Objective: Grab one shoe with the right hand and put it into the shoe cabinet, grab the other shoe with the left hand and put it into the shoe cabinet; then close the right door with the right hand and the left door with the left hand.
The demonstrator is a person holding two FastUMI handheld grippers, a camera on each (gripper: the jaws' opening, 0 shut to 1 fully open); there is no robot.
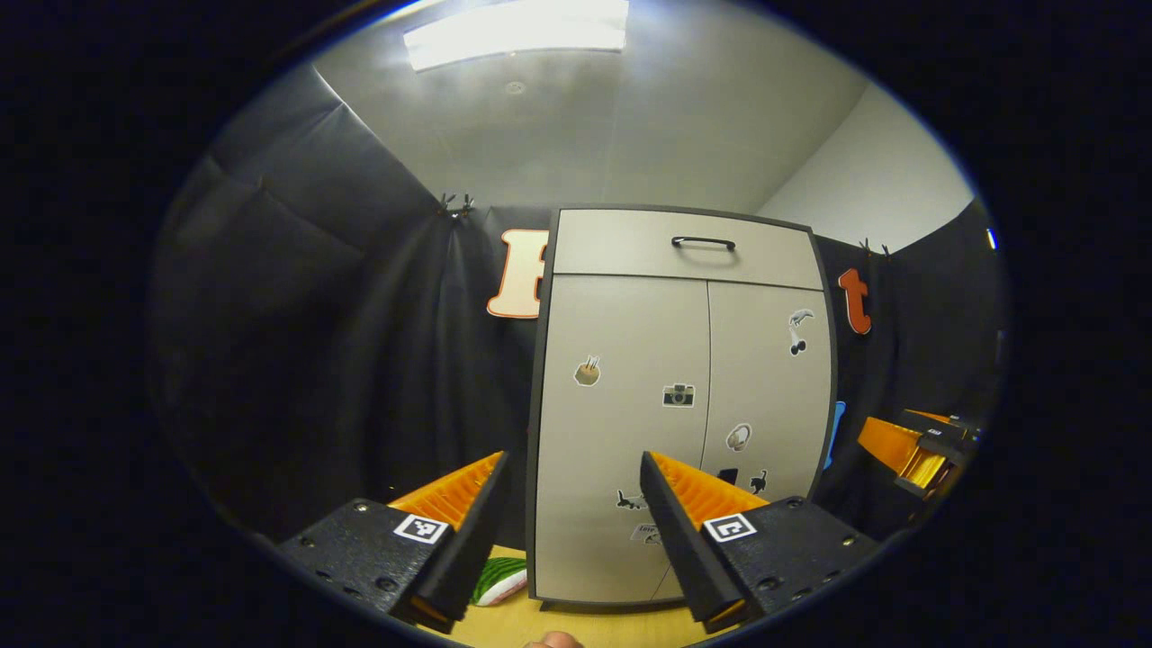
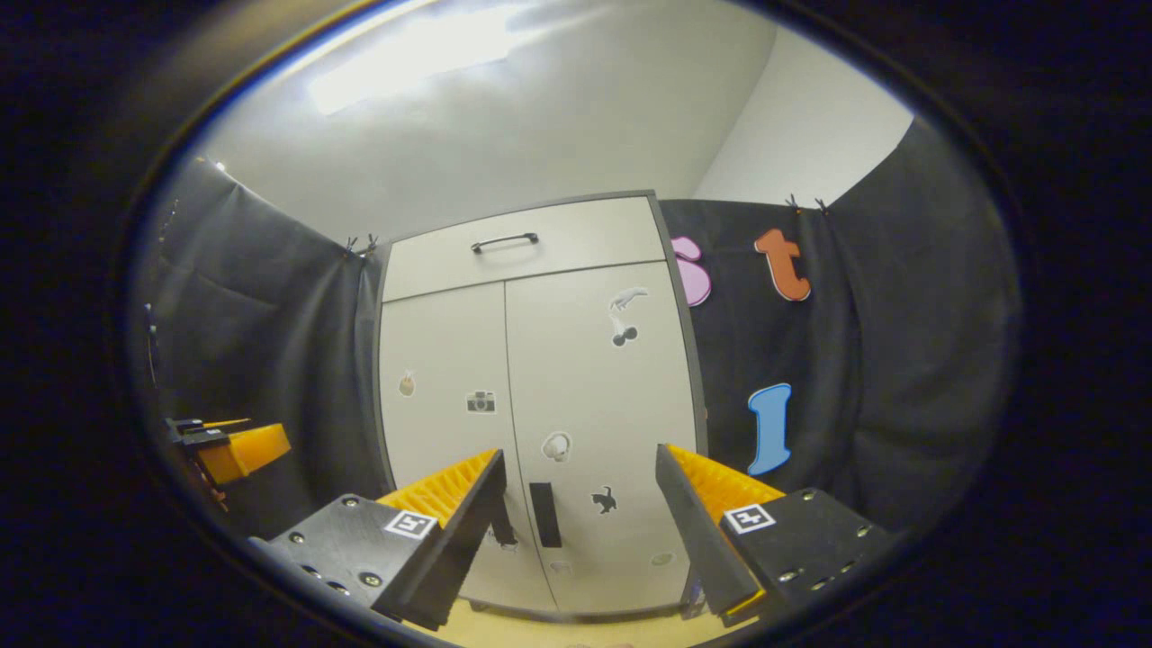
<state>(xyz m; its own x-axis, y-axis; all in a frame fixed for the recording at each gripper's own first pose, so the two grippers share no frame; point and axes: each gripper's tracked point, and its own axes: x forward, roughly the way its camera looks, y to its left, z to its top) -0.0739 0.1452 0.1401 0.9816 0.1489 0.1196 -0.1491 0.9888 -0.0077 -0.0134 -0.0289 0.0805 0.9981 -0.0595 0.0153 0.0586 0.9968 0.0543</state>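
The grey shoe cabinet (image 1: 684, 387) stands upright ahead, both of its doors flat and shut, stickers scattered on them. Its left door (image 1: 621, 423) and right door (image 1: 769, 396) meet at a thin seam. In the right gripper view the same cabinet (image 2: 540, 396) fills the middle, doors shut. My left gripper (image 1: 574, 504) is open with nothing between its fingers, held a short way before the left door. My right gripper (image 2: 580, 513) is open too, in front of the right door (image 2: 598, 423). The right gripper (image 1: 913, 450) appears far right in the left gripper view.
A drawer with a dark handle (image 1: 702, 242) tops the cabinet. A green and white object (image 1: 499, 579) lies on the wooden floor (image 1: 576, 625) beside the cabinet's left foot. Black cloth walls close in on both sides. The left gripper (image 2: 229, 445) appears at the left edge of the right gripper view.
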